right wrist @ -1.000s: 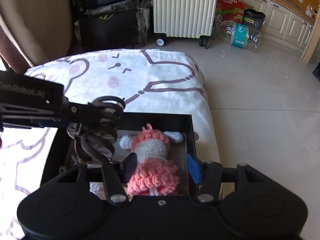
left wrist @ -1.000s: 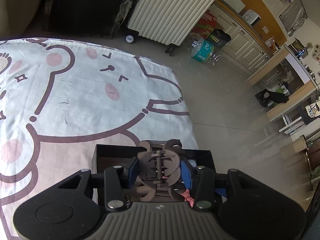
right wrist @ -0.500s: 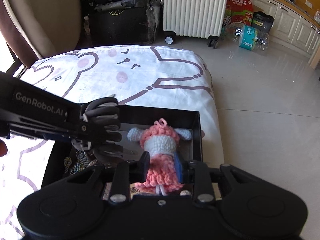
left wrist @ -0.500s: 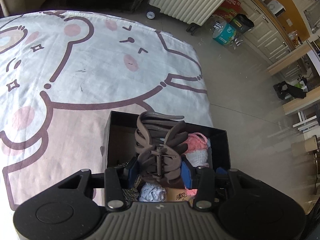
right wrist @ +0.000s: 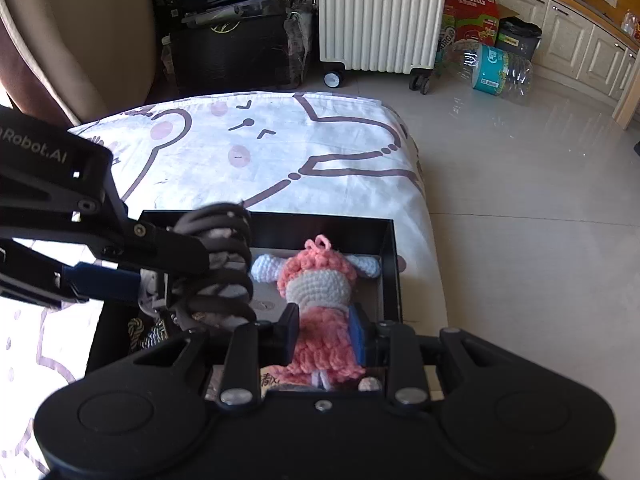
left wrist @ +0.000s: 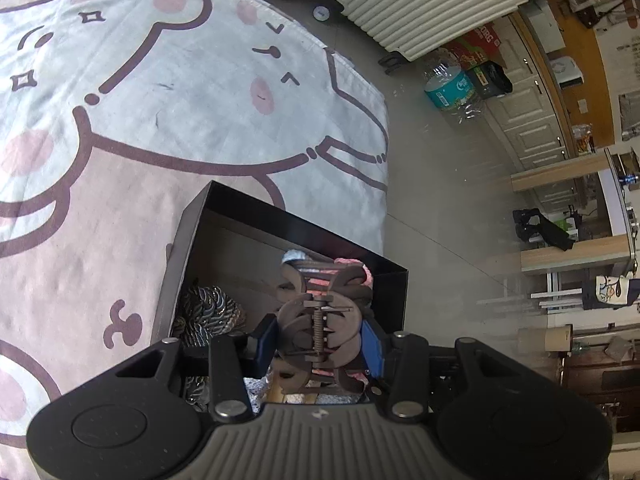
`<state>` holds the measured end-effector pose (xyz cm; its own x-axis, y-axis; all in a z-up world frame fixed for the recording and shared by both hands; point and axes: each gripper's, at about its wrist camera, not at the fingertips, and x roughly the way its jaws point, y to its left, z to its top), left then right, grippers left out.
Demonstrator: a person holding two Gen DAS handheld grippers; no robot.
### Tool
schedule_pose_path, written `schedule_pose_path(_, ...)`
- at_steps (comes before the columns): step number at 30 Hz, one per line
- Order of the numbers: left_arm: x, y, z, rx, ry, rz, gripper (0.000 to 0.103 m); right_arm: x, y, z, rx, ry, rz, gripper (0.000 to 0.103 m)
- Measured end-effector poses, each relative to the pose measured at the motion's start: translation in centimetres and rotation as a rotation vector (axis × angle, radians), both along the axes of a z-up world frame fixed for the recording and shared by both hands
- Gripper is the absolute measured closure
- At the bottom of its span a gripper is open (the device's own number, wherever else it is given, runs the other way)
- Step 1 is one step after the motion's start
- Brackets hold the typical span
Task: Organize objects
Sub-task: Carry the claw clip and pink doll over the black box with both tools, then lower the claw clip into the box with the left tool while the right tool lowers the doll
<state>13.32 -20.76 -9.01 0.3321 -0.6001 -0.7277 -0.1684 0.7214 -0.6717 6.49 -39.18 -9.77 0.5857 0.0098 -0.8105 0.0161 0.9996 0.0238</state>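
Observation:
A black open box (left wrist: 248,205) (right wrist: 390,264) sits on the bed's cartoon sheet near its right edge. My left gripper (left wrist: 318,342) is shut on a brown hair claw clip (left wrist: 320,320) and holds it above the box; the clip also shows in the right wrist view (right wrist: 218,264). My right gripper (right wrist: 322,334) is shut on a pink and white crocheted doll (right wrist: 318,284), which hangs over the box's right half. A dark braided cord (left wrist: 208,308) lies in the box's left part.
The sheet (left wrist: 160,120) (right wrist: 280,152) spreads to the left and beyond the box. Tiled floor (right wrist: 520,200) lies right of the bed. A white radiator on wheels (right wrist: 380,12), a water bottle (right wrist: 496,68) and cabinets stand farther off.
The right gripper has shut on the doll and lifted it. The left gripper has risen and tilted with the claw clip, so more of the box shows beneath it.

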Motion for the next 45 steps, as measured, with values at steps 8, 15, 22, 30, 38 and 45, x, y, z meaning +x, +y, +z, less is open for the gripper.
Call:
schedule_pose_path(8, 0.0, 1.6, -0.8, 0.021, 0.047, 0.072, 0.055, 0.0, -0.2, 0.1, 0.009, -0.002, -0.019, 0.075)
schedule_pose_path(15, -0.3, 2.4, 0.1, 0.054, 0.009, 0.064, 0.048, -0.2, -0.1, 1.1, 0.027, -0.020, -0.046, 0.074)
schedule_pose_path(22, -0.6, 2.6, 0.9, 0.090, -0.023, 0.035, 0.048, -0.7, 0.6, 2.4, 0.038, -0.010, -0.021, 0.074)
schedule_pose_path(30, -0.7, 4.0, 1.3, 0.115, -0.045, 0.031, 0.049, -0.8, 2.4, 2.1, 0.084, 0.048, 0.029, 0.069)
schedule_pose_path(38, -0.5, 5.8, 1.5, 0.180, -0.072, 0.007, 0.049, 2.0, 2.7, 1.5, 0.103, 0.069, -0.120, 0.037)
schedule_pose_path(45, -0.2, 6.8, 1.1, 0.202, -0.074, -0.022, 0.049, 3.7, 3.6, 1.1, 0.122, 0.092, -0.119, 0.030)
